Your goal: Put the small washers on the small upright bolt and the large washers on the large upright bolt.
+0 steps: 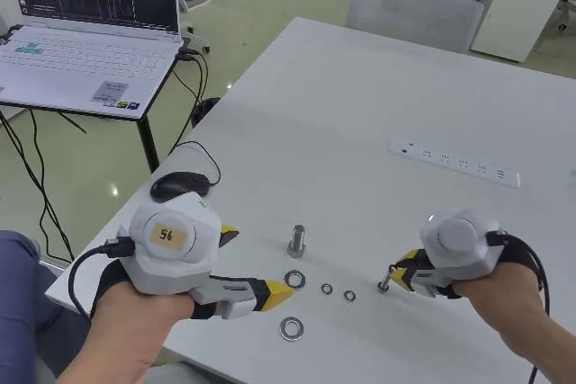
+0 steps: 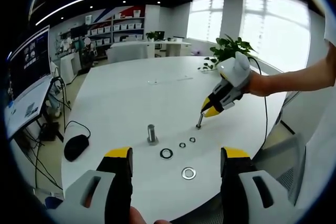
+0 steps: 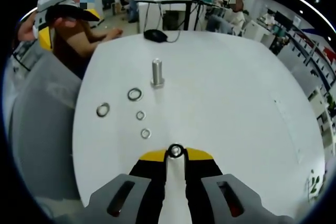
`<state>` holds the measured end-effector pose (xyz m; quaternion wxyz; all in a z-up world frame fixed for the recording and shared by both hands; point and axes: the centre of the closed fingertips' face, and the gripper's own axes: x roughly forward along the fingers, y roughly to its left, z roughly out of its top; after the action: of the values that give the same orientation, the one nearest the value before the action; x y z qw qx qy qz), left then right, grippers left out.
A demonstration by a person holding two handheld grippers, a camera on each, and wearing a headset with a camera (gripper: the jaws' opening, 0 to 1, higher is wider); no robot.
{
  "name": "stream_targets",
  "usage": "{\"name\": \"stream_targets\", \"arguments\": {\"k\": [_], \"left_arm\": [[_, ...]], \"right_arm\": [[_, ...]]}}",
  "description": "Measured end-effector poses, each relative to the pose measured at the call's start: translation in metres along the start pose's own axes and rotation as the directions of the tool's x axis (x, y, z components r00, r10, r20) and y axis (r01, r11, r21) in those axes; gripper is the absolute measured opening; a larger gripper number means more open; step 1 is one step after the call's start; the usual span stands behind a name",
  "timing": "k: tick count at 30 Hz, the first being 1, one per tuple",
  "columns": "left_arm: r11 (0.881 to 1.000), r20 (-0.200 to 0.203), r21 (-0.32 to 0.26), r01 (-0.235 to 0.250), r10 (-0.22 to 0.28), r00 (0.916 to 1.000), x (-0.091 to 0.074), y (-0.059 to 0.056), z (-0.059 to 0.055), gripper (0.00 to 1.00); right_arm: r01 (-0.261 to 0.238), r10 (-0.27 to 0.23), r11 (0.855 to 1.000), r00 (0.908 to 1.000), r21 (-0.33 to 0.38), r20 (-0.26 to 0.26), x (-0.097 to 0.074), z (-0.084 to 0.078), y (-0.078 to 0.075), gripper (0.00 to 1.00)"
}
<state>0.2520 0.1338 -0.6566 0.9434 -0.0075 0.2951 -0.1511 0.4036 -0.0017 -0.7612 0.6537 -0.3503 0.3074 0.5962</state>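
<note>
Since all four washers lie flat, none is on a bolt yet, so the whole job is left to do. Two small washers (image 1: 327, 290) sit side by side. Two large washers (image 1: 294, 279) lie just beside them, near the large bolt (image 1: 297, 240), which stands up by itself. The small bolt (image 1: 384, 283) stands on the white surface (image 1: 360, 105), with the right gripper (image 1: 396, 278) jaws pinched tight on it. The left gripper (image 1: 254, 263) jaws are wide apart, holding nothing.
</note>
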Motion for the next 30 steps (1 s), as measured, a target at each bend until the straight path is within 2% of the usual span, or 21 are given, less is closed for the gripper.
{"name": "stream_targets", "arguments": {"k": [21,30], "left_arm": [[1.0,-0.003,-0.001,0.002,-0.002,1.0,0.0,0.0,-0.001,0.67],[1.0,-0.005,-0.002,0.004,-0.004,1.0,0.001,0.0,-0.001,0.67]], "right_arm": [[-0.015,0.014,1.0,0.9987,-0.026,-0.049,0.008,-0.005,0.002,0.13],[-0.023,0.022,1.0,0.9966,-0.013,-0.079,0.022,-0.012,0.003,0.13]]}}
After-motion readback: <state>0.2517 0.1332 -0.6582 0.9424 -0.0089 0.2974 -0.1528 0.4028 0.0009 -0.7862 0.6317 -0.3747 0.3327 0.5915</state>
